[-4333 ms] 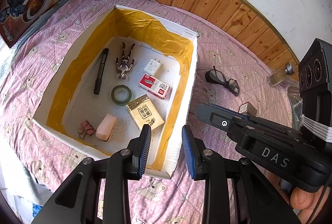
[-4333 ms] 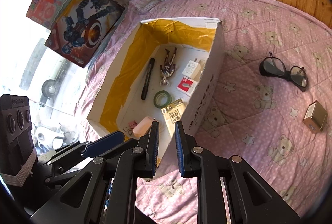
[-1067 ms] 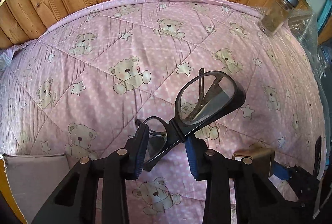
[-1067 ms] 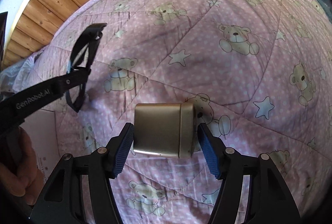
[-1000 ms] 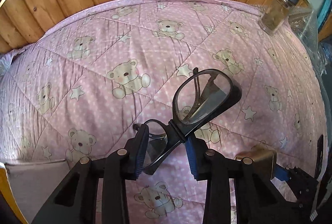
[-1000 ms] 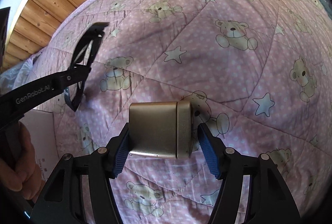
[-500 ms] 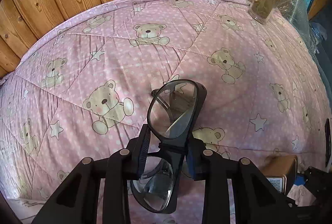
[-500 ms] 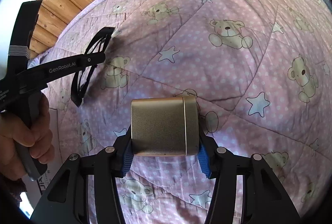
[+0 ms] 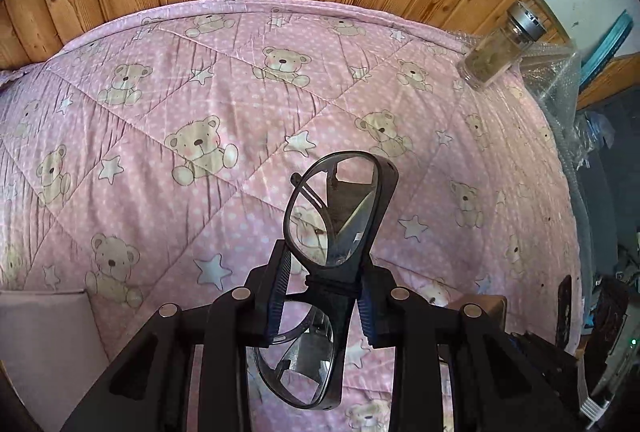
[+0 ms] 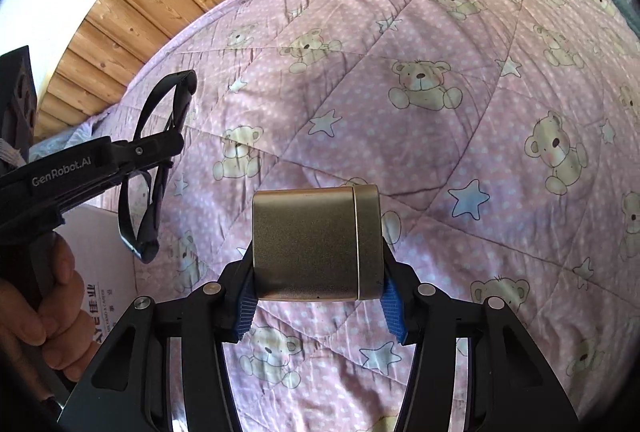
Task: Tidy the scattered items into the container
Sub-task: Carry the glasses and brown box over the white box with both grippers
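1. Between the left gripper's [image 9: 322,302] fingers, the glasses [image 9: 332,252] are pinched at the bridge only, standing on end above the quilt [image 9: 160,160] with one lens up and one hanging down. So narrow a hold could let them pivot or slip out if the hand swings sharply.
2. The right gripper [image 10: 318,306] has its fingers clamped on the two ends of a small metal tin [image 10: 316,244], held clear of the quilt. Its sides look smooth, so a jolt or a loosened squeeze could drop it.
3. The box [image 10: 100,256] shows only as a white corner at the lower left, near the person's hand [image 10: 44,316]. Both loads must go that way, so the grippers could knock together.
4. The jar [image 9: 498,50] stands far off at the quilt's edge, at little risk.
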{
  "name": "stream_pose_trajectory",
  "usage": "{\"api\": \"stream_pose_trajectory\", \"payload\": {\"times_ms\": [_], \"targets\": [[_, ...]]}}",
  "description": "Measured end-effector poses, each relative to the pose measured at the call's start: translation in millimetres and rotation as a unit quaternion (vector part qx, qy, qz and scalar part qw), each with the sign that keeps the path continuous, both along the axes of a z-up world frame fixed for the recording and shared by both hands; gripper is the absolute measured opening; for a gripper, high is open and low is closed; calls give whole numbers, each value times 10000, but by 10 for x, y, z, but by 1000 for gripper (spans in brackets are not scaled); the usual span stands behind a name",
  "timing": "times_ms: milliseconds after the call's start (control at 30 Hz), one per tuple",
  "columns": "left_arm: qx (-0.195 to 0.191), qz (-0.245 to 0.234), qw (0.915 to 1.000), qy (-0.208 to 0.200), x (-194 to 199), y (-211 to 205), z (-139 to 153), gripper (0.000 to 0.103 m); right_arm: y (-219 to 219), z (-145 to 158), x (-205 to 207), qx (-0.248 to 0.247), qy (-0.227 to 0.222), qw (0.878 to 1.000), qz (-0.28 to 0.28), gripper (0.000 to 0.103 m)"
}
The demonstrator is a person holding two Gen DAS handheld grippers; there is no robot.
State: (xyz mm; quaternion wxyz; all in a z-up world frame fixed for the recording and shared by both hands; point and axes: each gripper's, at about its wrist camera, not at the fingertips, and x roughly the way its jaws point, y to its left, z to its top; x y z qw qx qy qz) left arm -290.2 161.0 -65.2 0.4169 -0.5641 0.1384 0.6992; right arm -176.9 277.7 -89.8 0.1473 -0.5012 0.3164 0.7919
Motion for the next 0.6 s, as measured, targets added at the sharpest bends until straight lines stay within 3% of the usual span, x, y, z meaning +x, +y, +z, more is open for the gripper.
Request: {"api": "stream_pose_trajectory", "payload": {"times_ms": [167,600], "targets": [[-11,35,10000,-38,253,-159,120,32,-92,70,53,-26,16,9999,117,54],[-196,185,9990,353,893,-670,423,32,-492,266,351,160,3,9983,568,54]]}}
